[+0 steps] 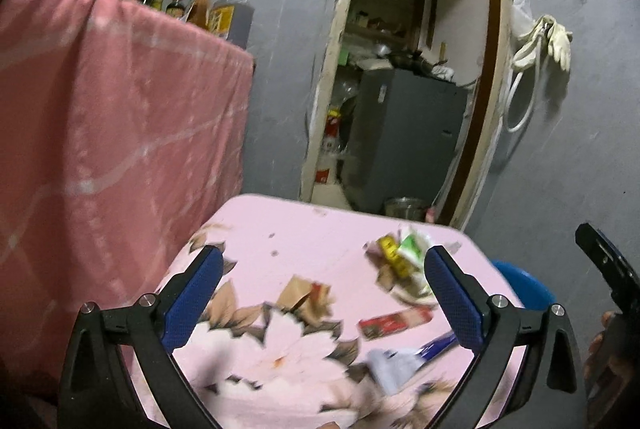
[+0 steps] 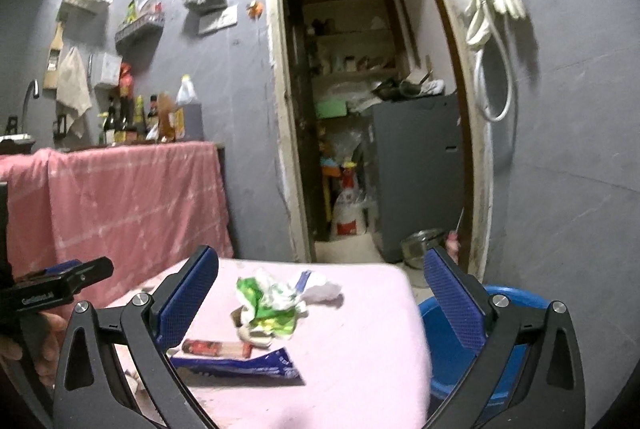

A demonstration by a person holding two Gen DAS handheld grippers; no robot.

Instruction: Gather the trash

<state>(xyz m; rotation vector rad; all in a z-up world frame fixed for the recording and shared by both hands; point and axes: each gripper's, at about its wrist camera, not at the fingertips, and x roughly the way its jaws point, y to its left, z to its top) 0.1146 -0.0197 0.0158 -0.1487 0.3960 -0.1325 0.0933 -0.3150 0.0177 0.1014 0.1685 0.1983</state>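
Trash lies on a pink flowered table (image 1: 304,229) (image 2: 360,341). A crumpled green and white wrapper (image 1: 408,249) (image 2: 272,305) sits at the far right, with a red packet (image 1: 394,321) (image 2: 216,348) and a blue and white wrapper (image 1: 408,361) (image 2: 240,365) nearer. A brown paper scrap (image 1: 304,293) lies mid-table. My left gripper (image 1: 322,293) is open and empty above the table. My right gripper (image 2: 320,293) is open and empty above the trash. A blue bin (image 2: 452,333) (image 1: 524,285) stands right of the table.
A counter draped in pink cloth (image 1: 112,133) (image 2: 132,197) stands to the left with bottles (image 1: 188,5) on top. An open doorway (image 2: 372,109) behind the table shows a grey cabinet (image 1: 404,133) and a metal pot (image 2: 420,241) on the floor.
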